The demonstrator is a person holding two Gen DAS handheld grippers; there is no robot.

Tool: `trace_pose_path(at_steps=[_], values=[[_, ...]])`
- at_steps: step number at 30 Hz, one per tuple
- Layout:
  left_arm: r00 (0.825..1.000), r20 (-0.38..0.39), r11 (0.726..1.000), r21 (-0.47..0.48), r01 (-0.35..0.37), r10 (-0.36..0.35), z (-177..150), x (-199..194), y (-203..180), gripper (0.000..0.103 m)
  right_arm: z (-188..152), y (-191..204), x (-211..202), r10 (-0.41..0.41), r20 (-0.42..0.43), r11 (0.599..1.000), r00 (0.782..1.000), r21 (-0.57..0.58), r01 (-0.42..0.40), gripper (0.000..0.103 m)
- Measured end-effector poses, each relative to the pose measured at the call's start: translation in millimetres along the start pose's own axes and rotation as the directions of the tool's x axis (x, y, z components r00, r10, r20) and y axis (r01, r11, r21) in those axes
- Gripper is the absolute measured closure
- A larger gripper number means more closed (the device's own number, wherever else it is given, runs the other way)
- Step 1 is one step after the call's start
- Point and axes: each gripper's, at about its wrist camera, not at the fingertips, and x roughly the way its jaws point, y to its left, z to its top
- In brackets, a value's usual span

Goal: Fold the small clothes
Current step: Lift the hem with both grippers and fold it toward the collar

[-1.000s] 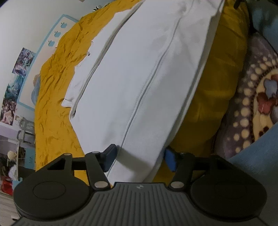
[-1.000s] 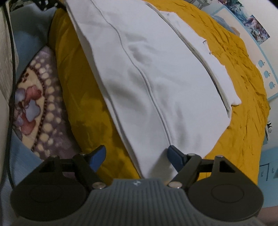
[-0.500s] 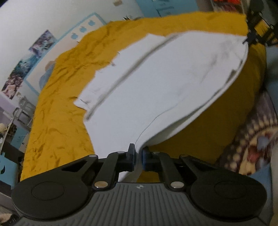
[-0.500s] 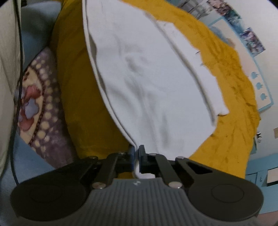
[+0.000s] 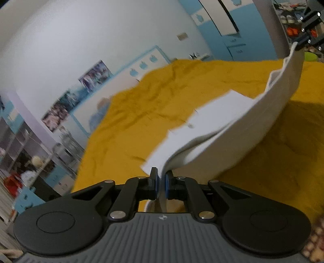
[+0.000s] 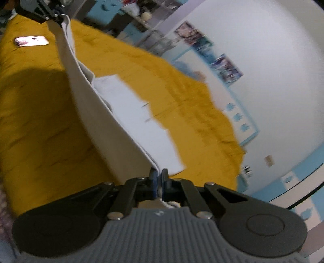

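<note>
A white garment hangs in an arc above the mustard-yellow bed cover, its near edge raised and its far part still lying flat. My left gripper is shut on one corner of that raised edge. In the left wrist view the other gripper pinches the far end of the same edge at the upper right. My right gripper is shut on the other corner of the white garment. The left gripper shows at the top left of the right wrist view, gripping the cloth.
The yellow cover spreads wide to both sides. A small flat card or phone lies on it at the far left. A white wall with posters and blue-trimmed furniture stand beyond the bed. Cluttered shelves sit at the left.
Both grippers went from open around the garment's near edge to shut on it, then rose, lifting that edge off the bed so the cloth arcs between them.
</note>
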Motion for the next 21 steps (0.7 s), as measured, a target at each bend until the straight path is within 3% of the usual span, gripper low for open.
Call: trace_pose_path(at_steps=[6,8,13,21], values=[[0.997,0.036,0.998,0.021,-0.067,0.066,41.0,40.5,24.7,0.096,38.9,-52.7,43.8,-0.109,0.03,0.994,0.994,0.019,0.109,0.103],[0.996,0.039,0.996,0.026,-0.084,0.083,52.8,59.1,31.3,0.096,54.8,-77.9,75.3,-0.137,0.032,0.99,0.99,0.032,0.136,0.103],[0.994,0.015,0.994,0.021,-0.105,0.105,75.0,112.7,48.4,0.096,74.5,-107.0,123.0,-0.15,0.032,0.988,0.988,0.048,0.148,0.103],[0.995,-0.071,0.997,-0.018,-0.076,0.075,83.1,213.5,66.5,0.096,97.2,-143.5,252.1,-0.111,0.017,0.989,0.994,0.096,0.109,0.103]])
